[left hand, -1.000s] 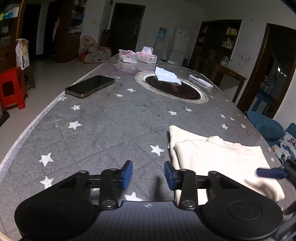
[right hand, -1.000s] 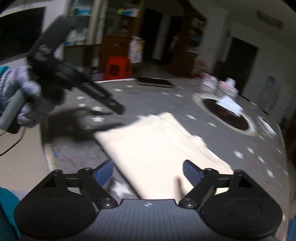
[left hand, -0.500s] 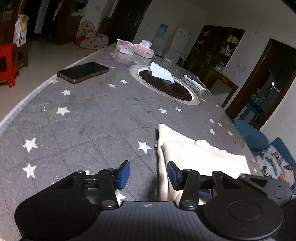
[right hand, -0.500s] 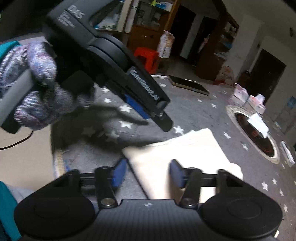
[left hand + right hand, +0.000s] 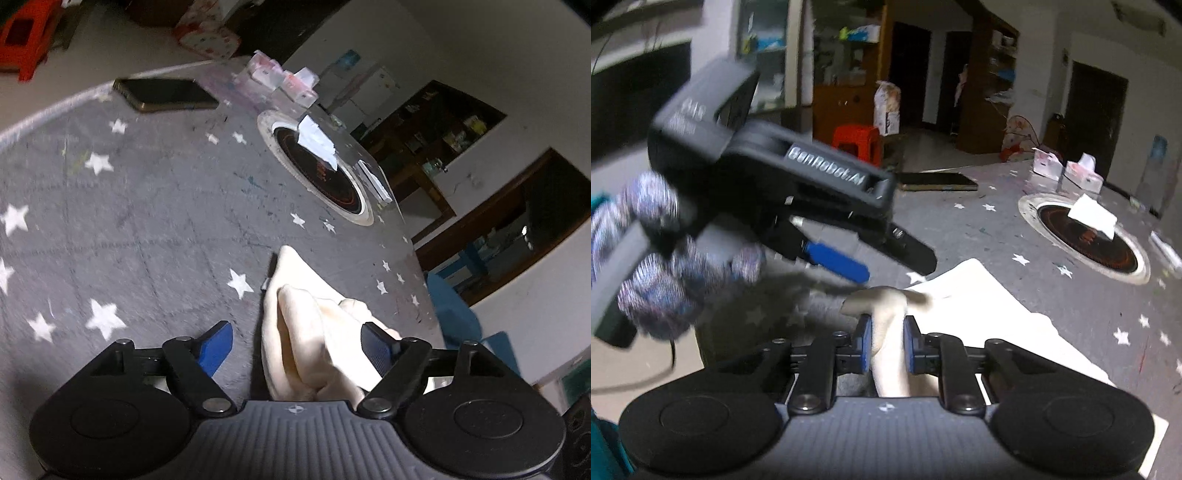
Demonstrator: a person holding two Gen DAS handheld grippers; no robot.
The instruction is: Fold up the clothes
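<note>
A cream folded garment (image 5: 314,332) lies on the grey star-patterned tablecloth (image 5: 147,221). In the left wrist view my left gripper (image 5: 297,345) is open, its blue pads on either side of the garment's near edge, which bunches up between them. In the right wrist view my right gripper (image 5: 886,341) is shut on a pinched-up fold of the cream garment (image 5: 979,314) at its near left corner. The left gripper (image 5: 842,258) shows there too, held by a gloved hand (image 5: 665,258), hovering just above that corner.
A phone (image 5: 166,96) lies at the far left of the table. A round inset hotplate (image 5: 317,170) holds a white tissue (image 5: 317,142). Two tissue boxes (image 5: 284,77) stand at the far end. A red stool (image 5: 857,140) stands on the floor beyond the table.
My right gripper has closed on the garment's corner fold. My left gripper has opened wider, tilted, and moved over the garment's edge.
</note>
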